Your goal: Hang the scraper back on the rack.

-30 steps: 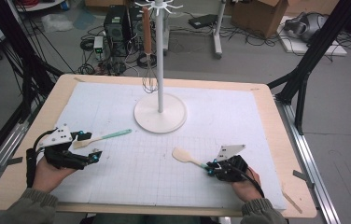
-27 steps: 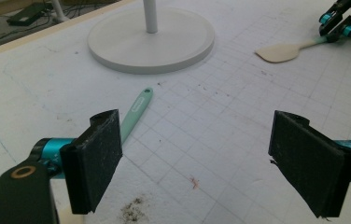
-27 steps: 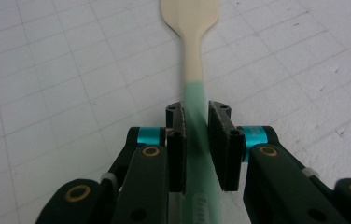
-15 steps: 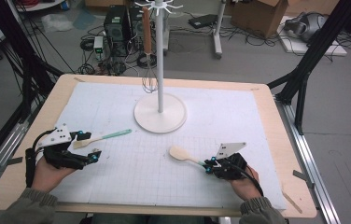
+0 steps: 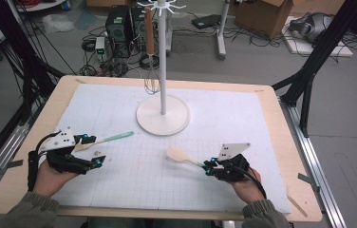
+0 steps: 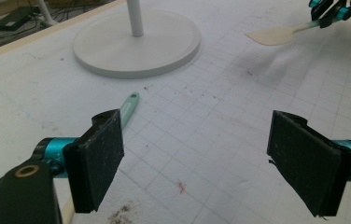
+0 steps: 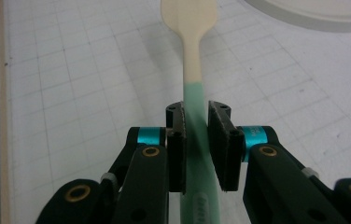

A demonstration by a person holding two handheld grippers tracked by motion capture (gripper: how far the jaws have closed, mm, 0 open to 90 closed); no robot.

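A spatula with a cream blade and a green handle is held just above the white mat, and my right gripper is shut on the handle. In the right gripper view the handle runs between the jaws of the right gripper, with the blade pointing away. My left gripper rests at the mat's left side, open with nothing between the pads. A second green-handled utensil lies on the mat beside its far jaw, and its handle tip sticks out behind the left pad.
A white hanging stand with a round base sits at the mat's middle back, and a brown-handled whisk hangs from its top. The wooden table edge frames the mat. The stand base lies ahead of the left gripper.
My right gripper has shifted slightly to the left with the spatula in it. The left gripper and the utensil beside it have not moved.
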